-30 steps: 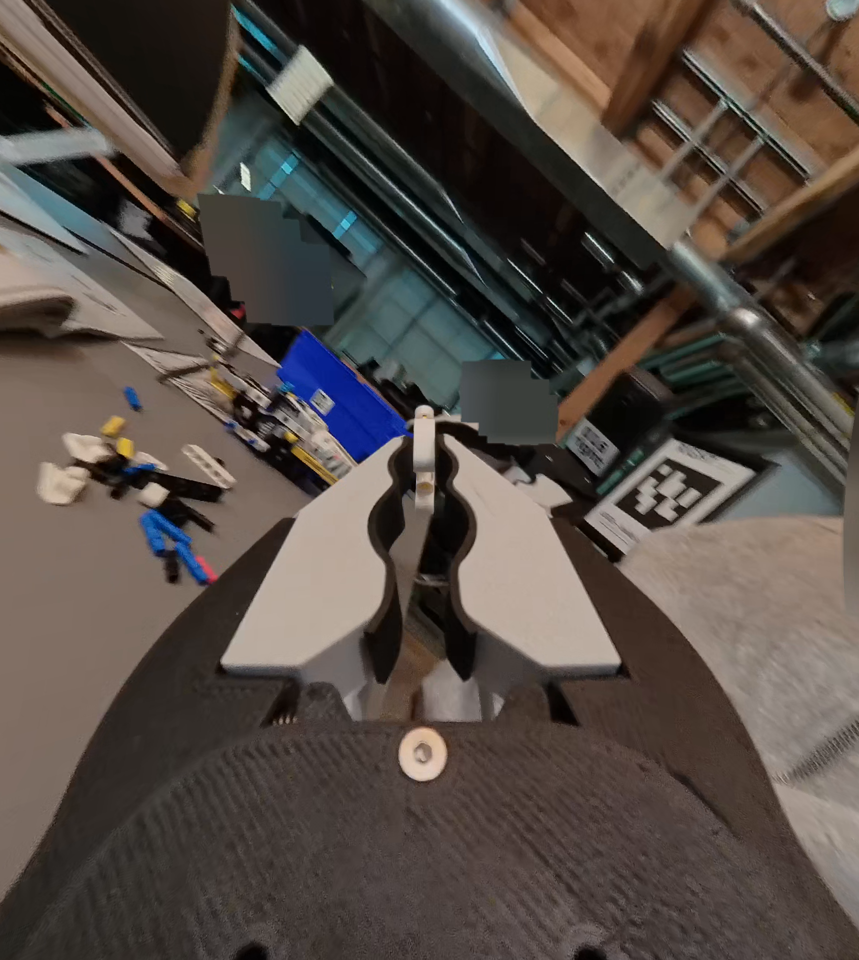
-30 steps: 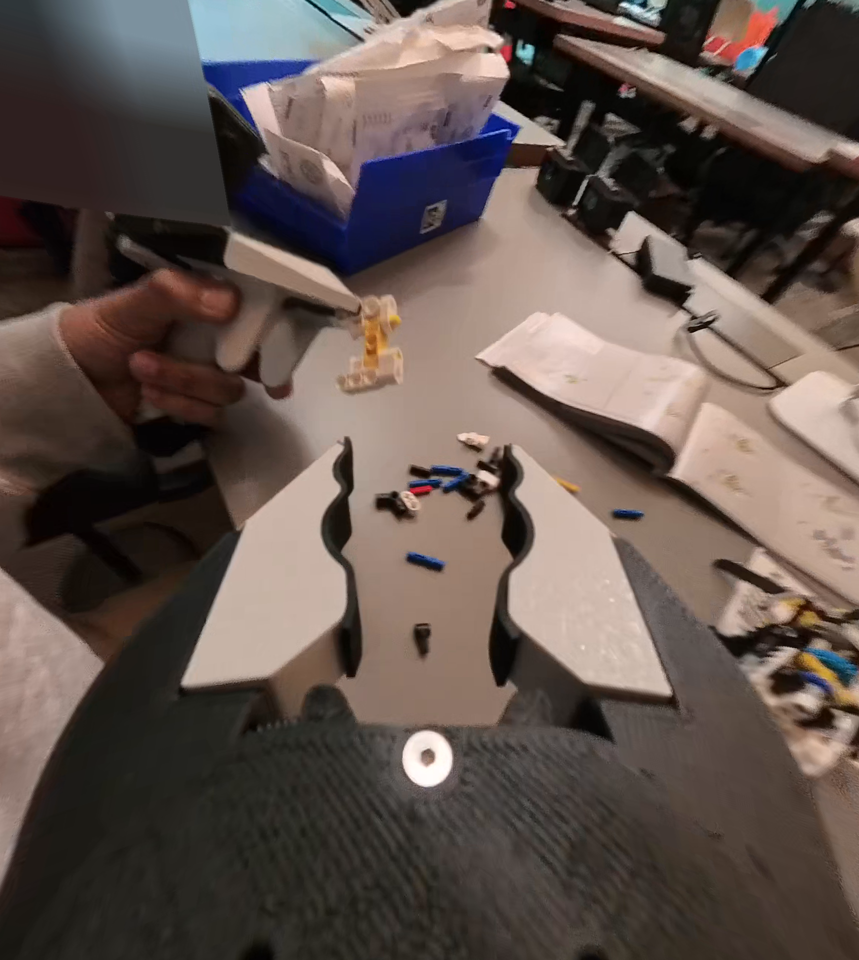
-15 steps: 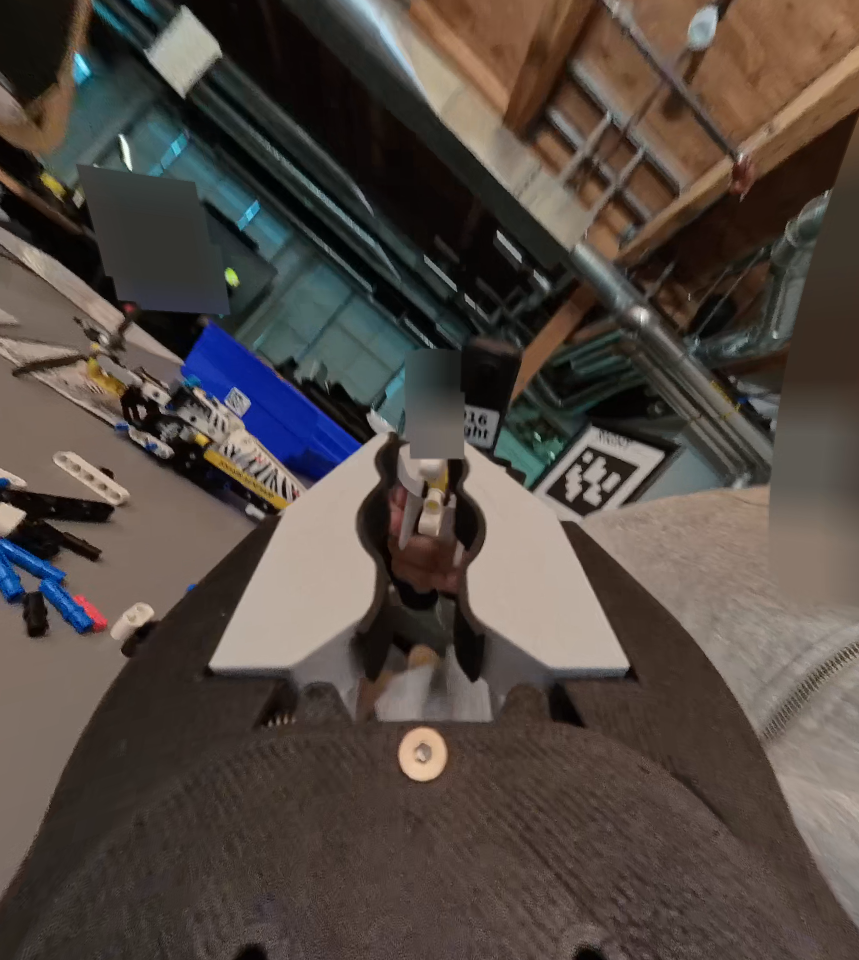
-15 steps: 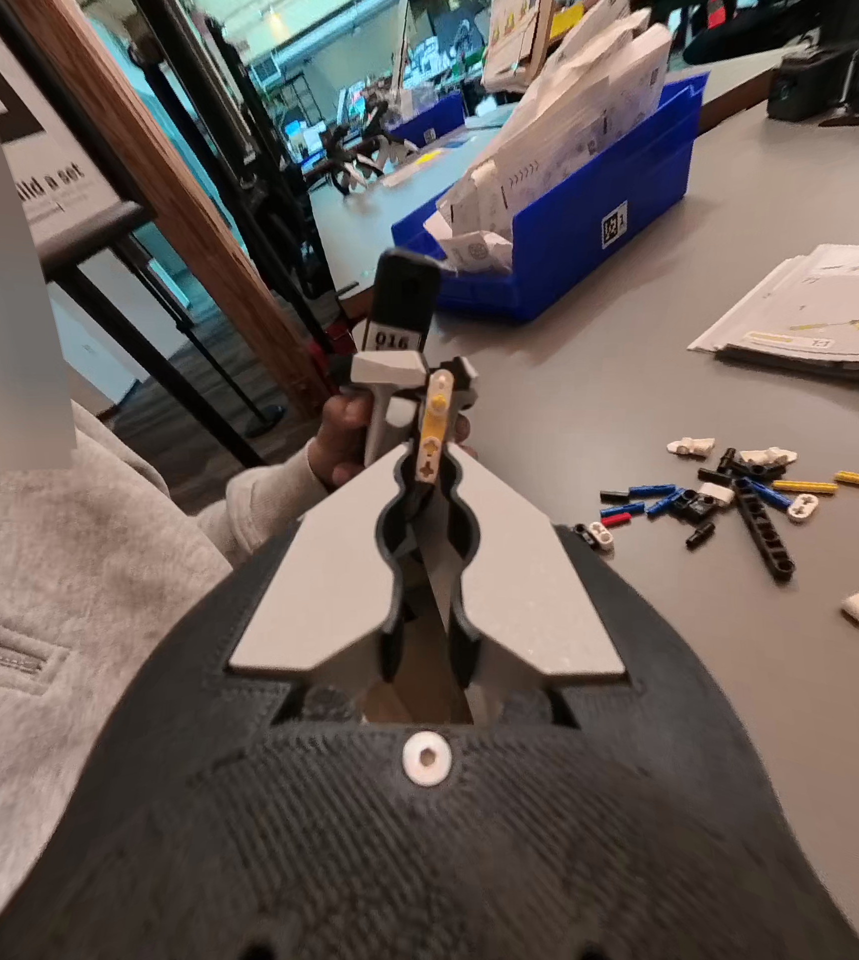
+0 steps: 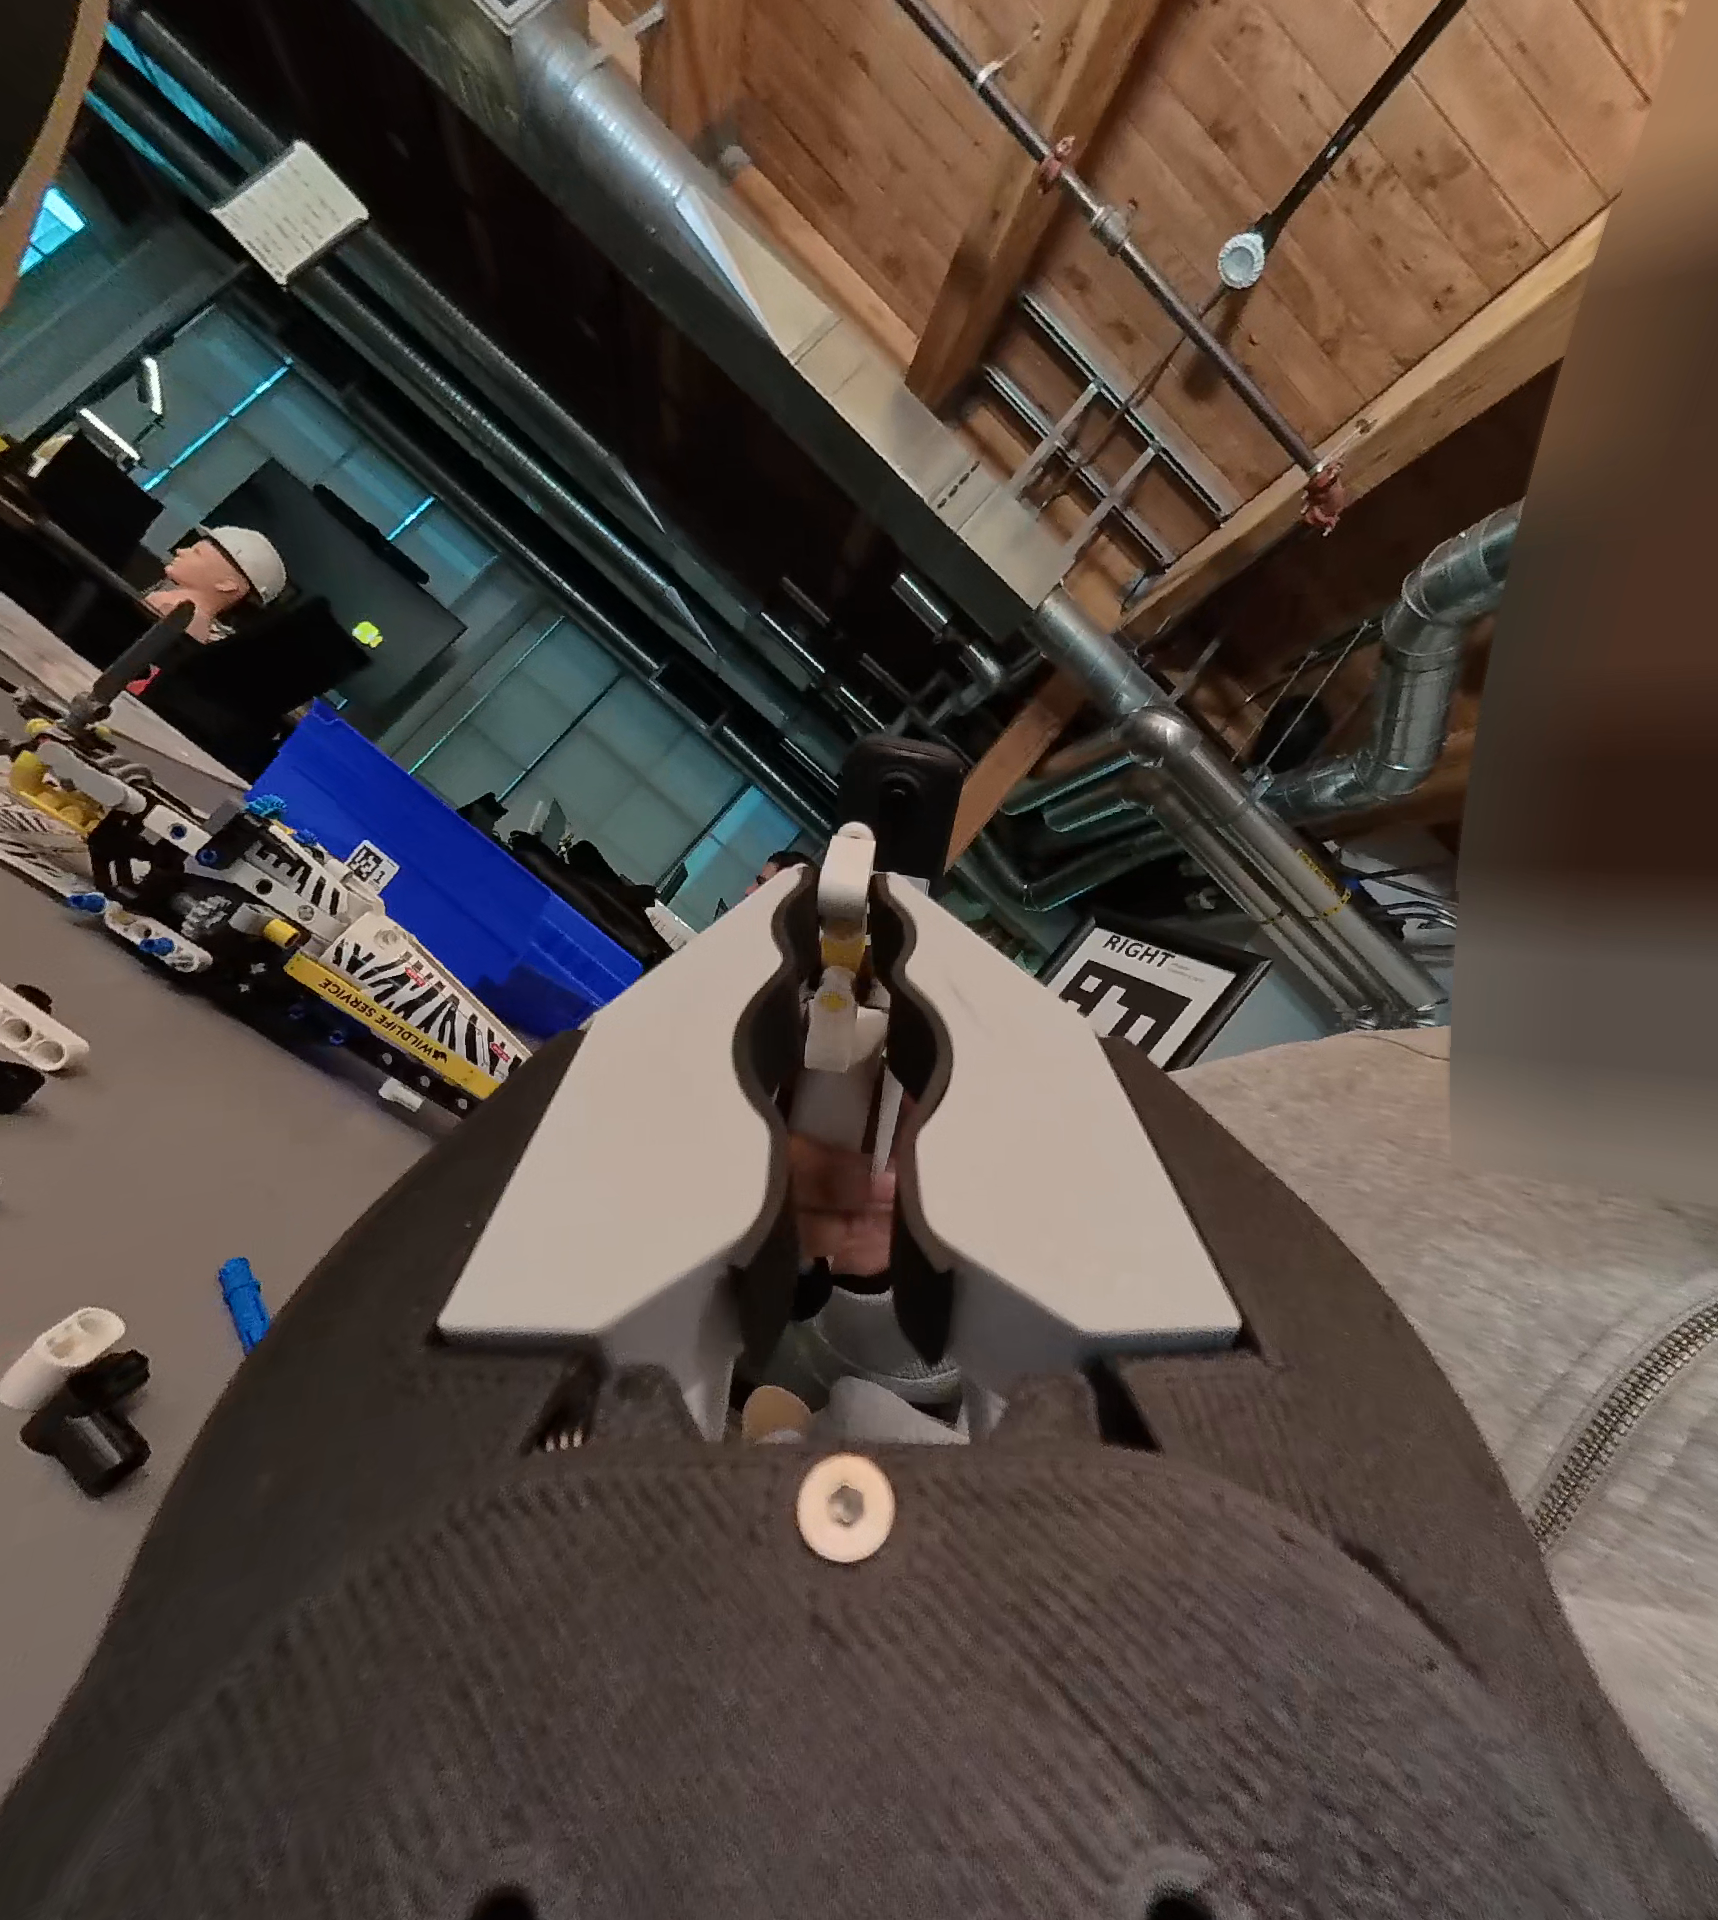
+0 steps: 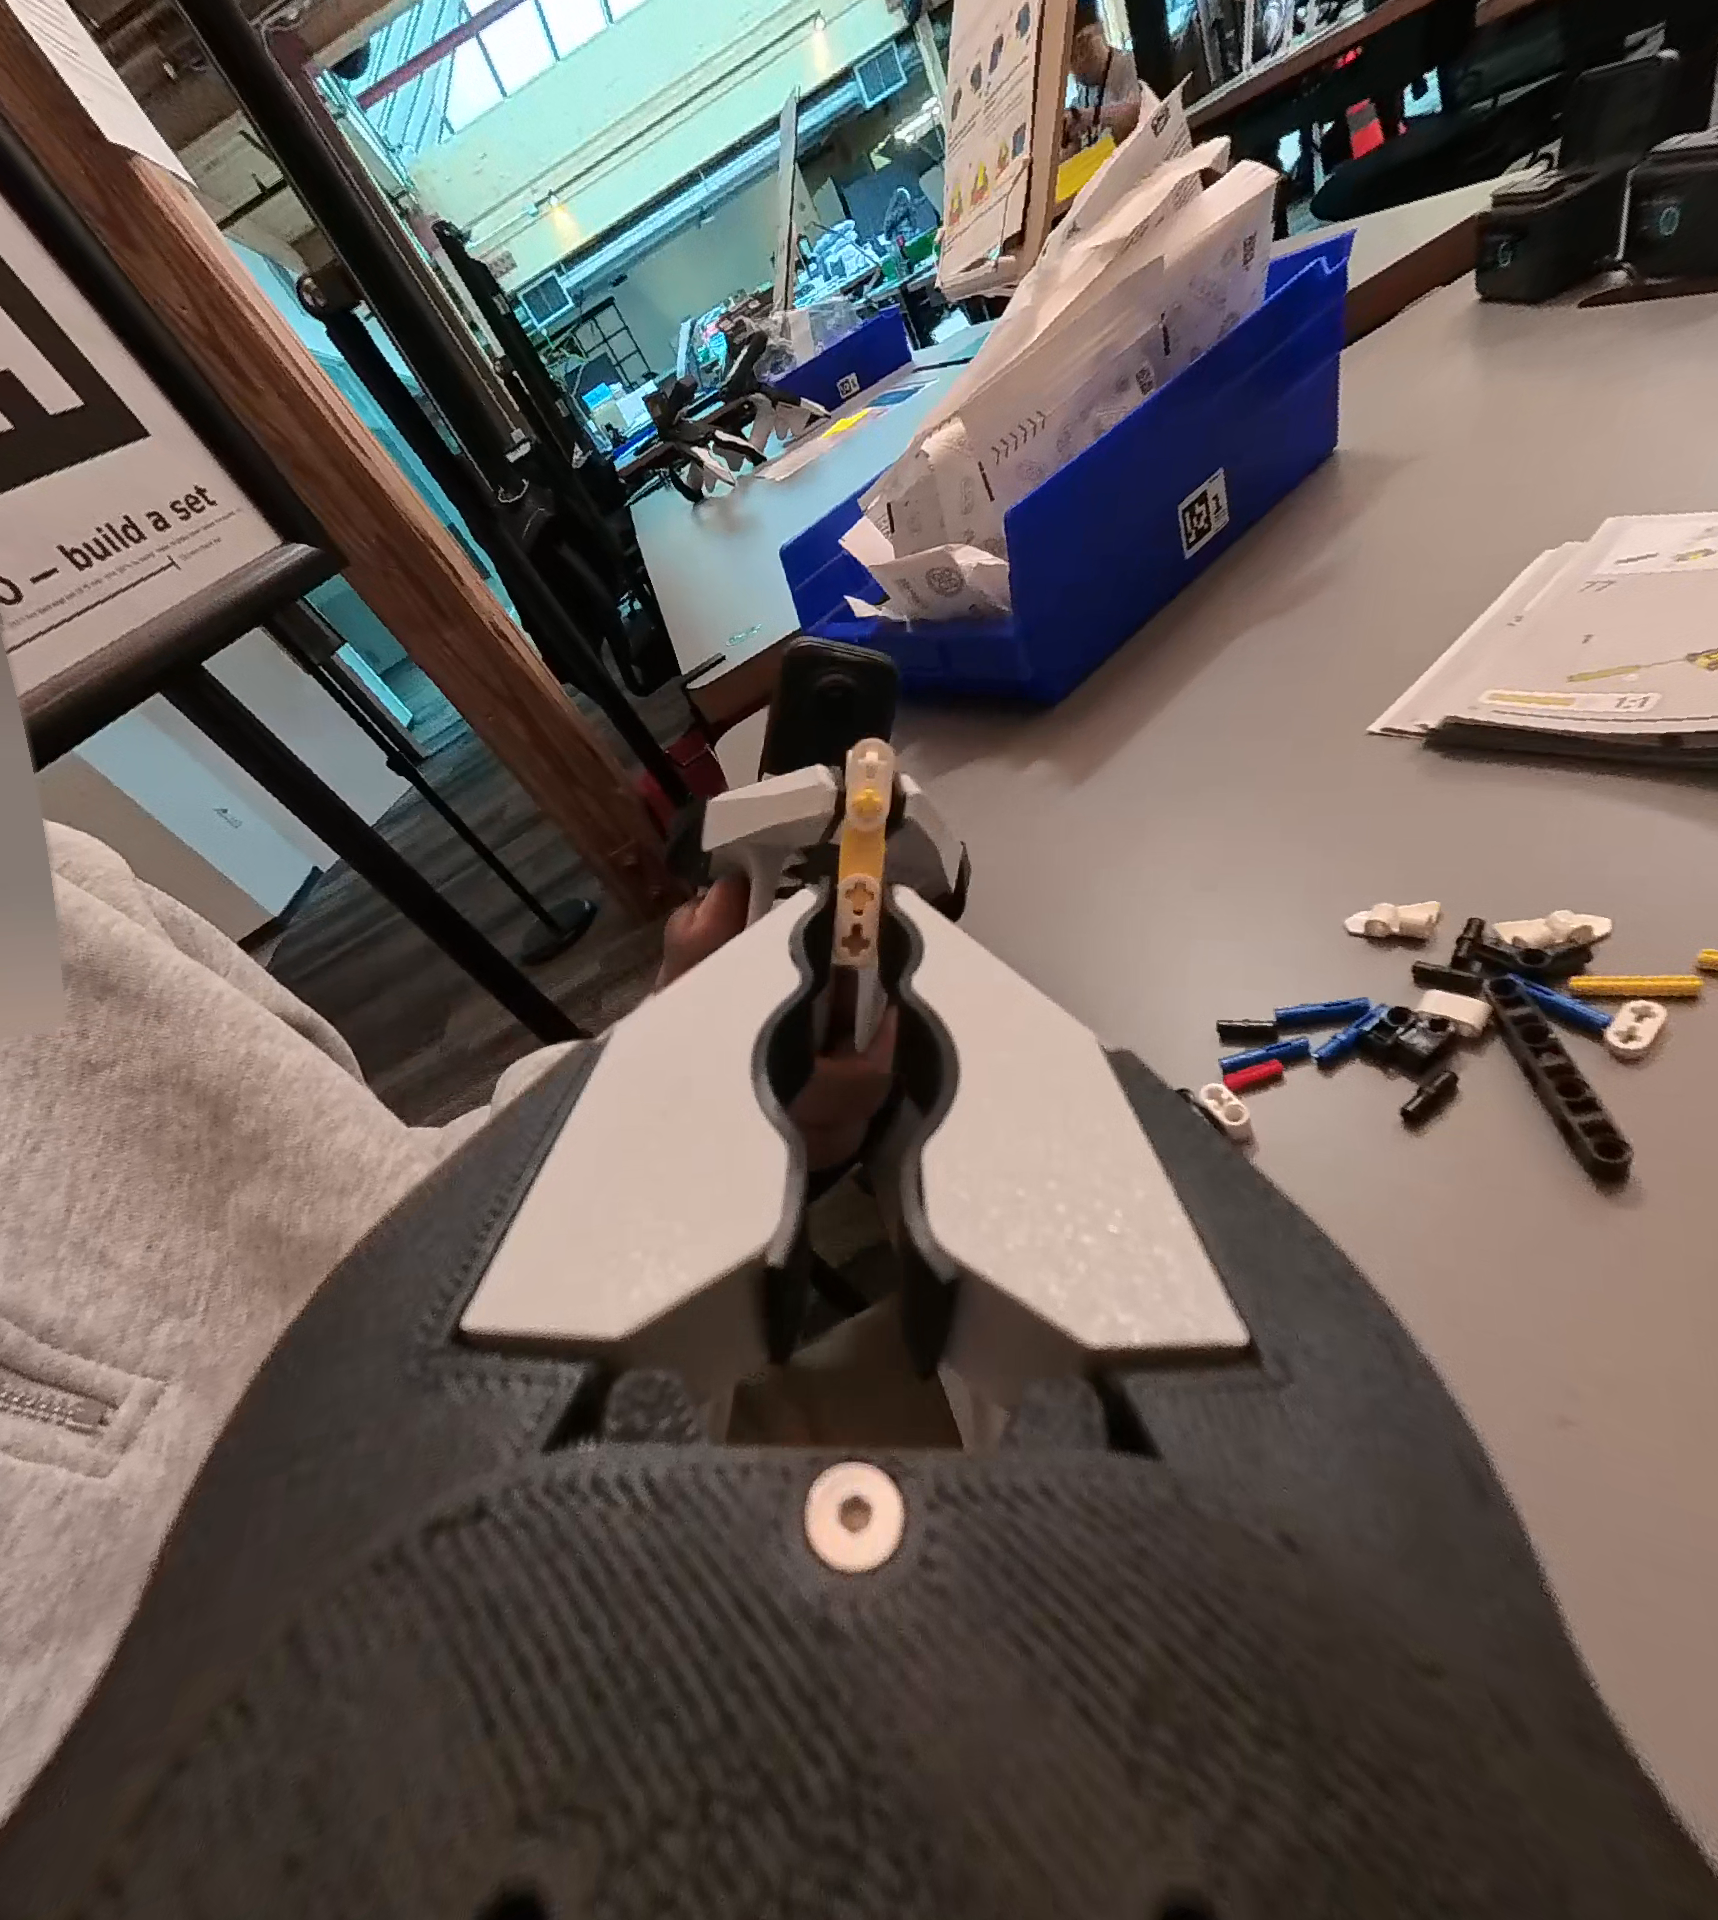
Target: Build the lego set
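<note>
Both grippers meet nose to nose above the near edge of the desk, the right gripper and the left gripper each closed on an end of the small white-and-yellow lego sub-assembly, probably so one steadies it while the other presses or re-grips. Farther off, loose pieces lie within reach near the instruction booklet. The partly built model waits farther across the desk beside the blue bin.

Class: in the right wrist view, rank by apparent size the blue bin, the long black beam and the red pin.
1. blue bin
2. long black beam
3. red pin

The bin looks largest despite standing farther away.
</note>
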Demonstrator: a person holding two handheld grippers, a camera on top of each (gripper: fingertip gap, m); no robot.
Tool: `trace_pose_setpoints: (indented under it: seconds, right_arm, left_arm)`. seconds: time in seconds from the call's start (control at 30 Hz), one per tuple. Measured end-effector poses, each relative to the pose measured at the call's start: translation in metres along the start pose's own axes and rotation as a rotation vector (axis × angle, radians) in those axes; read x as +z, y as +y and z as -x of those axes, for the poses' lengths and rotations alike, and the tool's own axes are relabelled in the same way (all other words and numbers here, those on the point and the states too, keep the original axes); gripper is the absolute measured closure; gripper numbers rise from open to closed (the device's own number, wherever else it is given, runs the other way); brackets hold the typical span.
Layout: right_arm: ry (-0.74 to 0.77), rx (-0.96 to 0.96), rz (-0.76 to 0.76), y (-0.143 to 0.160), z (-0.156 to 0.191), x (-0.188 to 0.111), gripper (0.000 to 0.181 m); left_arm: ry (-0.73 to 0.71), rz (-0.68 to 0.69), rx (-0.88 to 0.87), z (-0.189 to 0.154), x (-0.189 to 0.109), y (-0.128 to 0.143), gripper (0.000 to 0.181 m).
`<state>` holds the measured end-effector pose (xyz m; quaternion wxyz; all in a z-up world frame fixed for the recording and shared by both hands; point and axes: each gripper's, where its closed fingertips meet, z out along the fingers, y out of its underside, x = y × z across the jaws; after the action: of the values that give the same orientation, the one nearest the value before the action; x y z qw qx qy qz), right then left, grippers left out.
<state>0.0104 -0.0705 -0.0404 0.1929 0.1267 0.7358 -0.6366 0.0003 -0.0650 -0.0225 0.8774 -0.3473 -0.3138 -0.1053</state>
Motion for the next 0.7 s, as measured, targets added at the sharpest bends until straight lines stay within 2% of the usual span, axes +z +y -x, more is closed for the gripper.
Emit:
trace_pose_setpoints:
  seconds: [0.37,0.47,0.7]
  right_arm:
    - [-0.004,-0.023,0.017,0.003,0.001,0.003,0.175]
    - [0.006,-0.035,-0.003,-0.003,-0.002,-0.002,0.168]
    - [0.025,-0.033,-0.054,-0.014,-0.008,-0.014,0.166]
  left_arm:
    - [0.015,0.0,0.004,-0.001,0.001,0.0,0.175]
    - [0.006,0.007,0.023,-0.001,-0.001,-0.001,0.175]
    - [0.004,-0.006,0.049,-0.002,-0.005,-0.006,0.175]
